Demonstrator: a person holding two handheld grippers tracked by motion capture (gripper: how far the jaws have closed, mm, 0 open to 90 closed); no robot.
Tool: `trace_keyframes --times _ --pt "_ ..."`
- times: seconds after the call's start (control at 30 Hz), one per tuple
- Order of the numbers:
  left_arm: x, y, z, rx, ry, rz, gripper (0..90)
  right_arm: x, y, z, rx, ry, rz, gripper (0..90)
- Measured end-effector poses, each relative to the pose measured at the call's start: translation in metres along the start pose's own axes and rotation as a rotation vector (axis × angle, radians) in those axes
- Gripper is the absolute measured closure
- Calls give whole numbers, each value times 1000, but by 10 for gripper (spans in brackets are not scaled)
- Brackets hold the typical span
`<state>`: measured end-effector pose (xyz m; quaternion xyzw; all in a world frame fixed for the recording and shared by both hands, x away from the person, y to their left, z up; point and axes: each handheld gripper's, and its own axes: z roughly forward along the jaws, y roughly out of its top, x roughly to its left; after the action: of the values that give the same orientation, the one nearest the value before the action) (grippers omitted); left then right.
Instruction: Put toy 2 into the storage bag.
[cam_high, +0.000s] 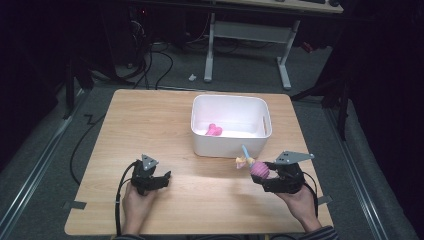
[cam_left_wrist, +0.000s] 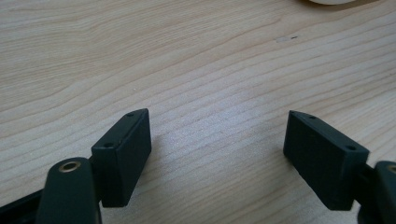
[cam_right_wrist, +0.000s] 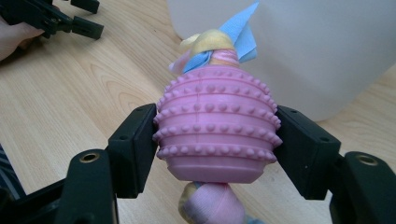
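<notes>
1. The white bin stands on the wooden table, toward its far side and a little right of centre; everything below is placed from it
2. The right gripper sits just off the bin's near right corner, jaws clamped on a pink knobbly toy; each pad presses a flank of the ribbed body
3. The toy's long axis runs out from the gripper toward the bin: plaited cloth in pink, yellow and blue passes through the body, and its blue tip lies close against the bin's near wall
4. The bin is thus straight ahead of the held toy and very near; as a judgement, the likely move is to lift it over the near rim and let go inside, and the rim needs clearing so the cloth end does not snag
5. A small pink thing already lies on the bin's floor, left of its middle
6. The left gripper rests well off the bin's near left corner, jaws wide apart with bare table between them, holding nothing
7. The right hand is much the nearer to the bin
</notes>
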<state>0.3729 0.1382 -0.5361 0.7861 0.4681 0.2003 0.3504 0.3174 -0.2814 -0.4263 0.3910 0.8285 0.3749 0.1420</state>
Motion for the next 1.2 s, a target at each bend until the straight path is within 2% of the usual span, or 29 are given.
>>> trace_keyframes --times 0.17,0.57,1.0,1.2 --pt "0 0 0 2 -4 0 238 -1 9 -11 -14 -11 -27 341" --pt "0 0 0 2 -3 1 238 -8 37 -33 -56 -41 -54 340" --pt "0 0 0 2 -3 1 237 -21 69 -32 -55 -66 -87 340" --pt "0 0 0 2 -2 1 238 -29 79 -25 -52 -72 -83 341"
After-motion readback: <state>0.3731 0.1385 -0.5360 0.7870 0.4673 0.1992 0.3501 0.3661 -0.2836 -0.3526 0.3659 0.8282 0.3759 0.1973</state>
